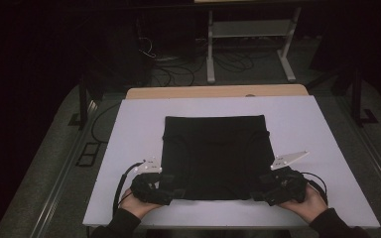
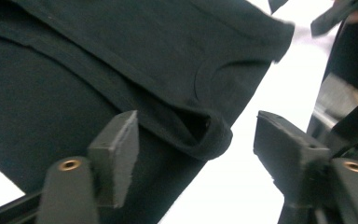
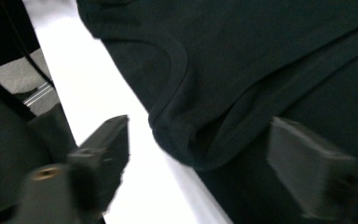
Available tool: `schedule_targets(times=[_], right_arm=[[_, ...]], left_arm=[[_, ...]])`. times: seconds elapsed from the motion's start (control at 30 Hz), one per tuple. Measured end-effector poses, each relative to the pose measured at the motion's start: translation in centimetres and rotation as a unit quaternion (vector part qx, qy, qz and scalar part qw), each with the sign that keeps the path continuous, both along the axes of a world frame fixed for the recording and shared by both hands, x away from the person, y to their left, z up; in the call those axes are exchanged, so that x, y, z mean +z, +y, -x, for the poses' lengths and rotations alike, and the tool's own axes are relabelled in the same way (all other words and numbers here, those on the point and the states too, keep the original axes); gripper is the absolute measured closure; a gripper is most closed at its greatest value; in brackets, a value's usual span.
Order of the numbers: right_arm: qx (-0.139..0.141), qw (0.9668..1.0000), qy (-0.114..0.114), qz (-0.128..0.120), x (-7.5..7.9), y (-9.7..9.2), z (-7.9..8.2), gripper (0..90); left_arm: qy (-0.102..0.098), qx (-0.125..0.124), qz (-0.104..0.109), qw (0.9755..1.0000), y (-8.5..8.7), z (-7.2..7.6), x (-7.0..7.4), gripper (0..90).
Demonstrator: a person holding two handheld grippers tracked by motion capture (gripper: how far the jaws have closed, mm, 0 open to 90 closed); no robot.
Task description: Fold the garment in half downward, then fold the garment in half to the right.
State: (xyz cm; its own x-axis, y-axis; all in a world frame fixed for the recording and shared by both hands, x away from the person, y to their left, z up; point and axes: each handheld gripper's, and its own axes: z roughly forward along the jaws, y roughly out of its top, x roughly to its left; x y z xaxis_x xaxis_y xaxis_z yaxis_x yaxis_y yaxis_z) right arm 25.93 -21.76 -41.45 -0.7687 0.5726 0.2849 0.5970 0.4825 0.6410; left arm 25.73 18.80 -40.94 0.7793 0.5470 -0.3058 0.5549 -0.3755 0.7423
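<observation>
High view: white rectangular surface (image 1: 129, 148) carrying a folded black cloth garment (image 1: 213, 156), lying flat as a near-square at the centre, near edge toward the person.

Left gripper (image 1: 171, 192) at the near left corner of the garment, right gripper (image 1: 260, 191) at the near right corner, each in a hand (image 1: 138, 206) resting low on the surface.

Left gripper view: jaws standing apart, folded hem corner (image 2: 212, 137) lying between them, pads not pressing on it. Right gripper view: same picture mirrored, jaws wide, rounded corner of the fold (image 3: 177, 140) between them and untouched, slightly blurred.

Step in hand, by judgement: letting go after laying the fold down. To do well: keep both jaws fully clear of the cloth before drawing back, so no hem catches on a pad and drags the corner open. Withdraw both grippers straight toward the near edge, low and together, to leave the two corners level. Watch the lifted lip at the left corner; likely to spring up if brushed, so a light press flat may be worth it.
</observation>
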Motion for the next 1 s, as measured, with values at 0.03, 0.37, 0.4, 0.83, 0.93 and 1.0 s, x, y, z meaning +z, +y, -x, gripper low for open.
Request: schedule_targets(times=[0.03,0.37,0.4,0.83,0.93,1.0], right_arm=[[-0.001,1.0,-0.002,0.0,0.1,0.1,-0.1,14.7],[-0.03,0.9984,-0.043,0.02,0.8,0.7,-0.8,0.0],[-0.031,0.9982,-0.047,0.021,0.9,0.7,-0.9,0.0],[-0.025,0.9975,-0.063,0.02,1.8,1.3,-1.4,0.0],[-0.023,0.9972,-0.068,0.02,2.1,1.4,-1.7,0.0],[-0.023,0.997,-0.071,0.019,2.3,1.6,-1.9,0.0]], left_arm=[[0.003,0.005,0.005,1.0,0.2,-0.1,0.1,22.8],[0.039,0.071,0.002,0.9967,2.7,-0.5,-0.6,0.6],[0.04,0.074,0.003,0.9964,2.8,-0.5,-0.6,0.4],[0.06,0.088,-0.012,0.9943,3.2,-0.5,-1.1,0.5],[0.067,0.088,-0.015,0.9938,3.3,-0.6,-1.3,0.5],[0.07,0.091,-0.018,0.9932,3.2,-0.6,-1.4,0.5]])
